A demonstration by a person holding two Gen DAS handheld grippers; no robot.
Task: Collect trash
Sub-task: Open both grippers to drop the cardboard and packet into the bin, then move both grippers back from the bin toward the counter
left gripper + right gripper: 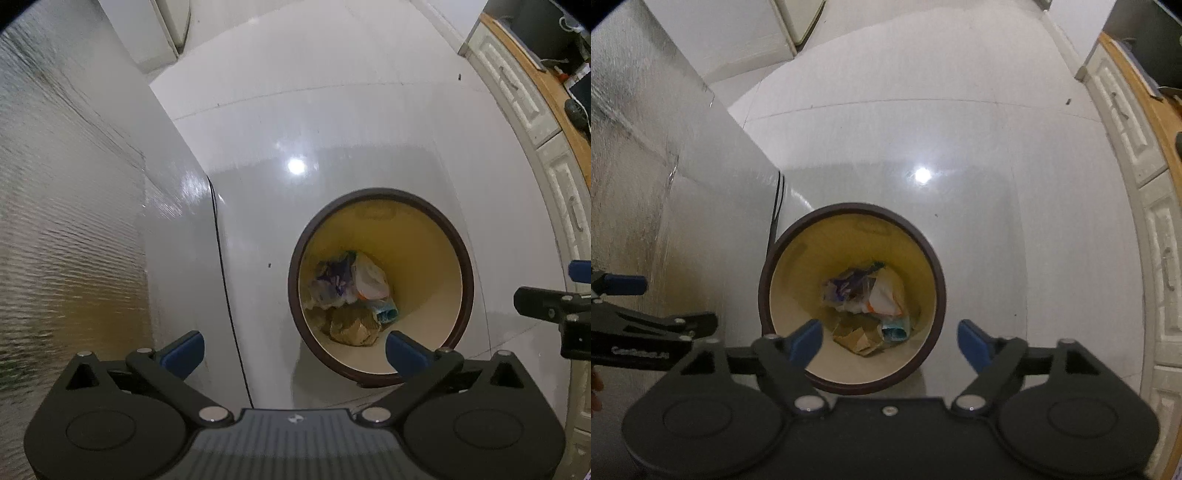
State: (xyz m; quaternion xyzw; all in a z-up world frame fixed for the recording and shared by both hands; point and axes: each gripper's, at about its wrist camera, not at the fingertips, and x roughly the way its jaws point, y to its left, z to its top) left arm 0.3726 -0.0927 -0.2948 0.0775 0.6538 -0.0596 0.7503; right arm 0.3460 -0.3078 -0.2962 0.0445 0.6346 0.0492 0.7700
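Glossy white floor (979, 147) looks bare; both grippers (293, 349) (890, 341) hover spread, empty, above the trash-filled bin (936, 280); seemingly finished, unless more litter needs finding.

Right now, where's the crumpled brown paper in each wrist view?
Left wrist: crumpled brown paper lies low in the trash bin, right of centre, just above the right finger.
Right wrist: brown paper sits near centre, between the fingers.
Shared landmark: teal wrapper, immediately right of it.

Dim indoor light; lamp glare on glossy floor (296, 166); fisheye bending at edges; slight blur.
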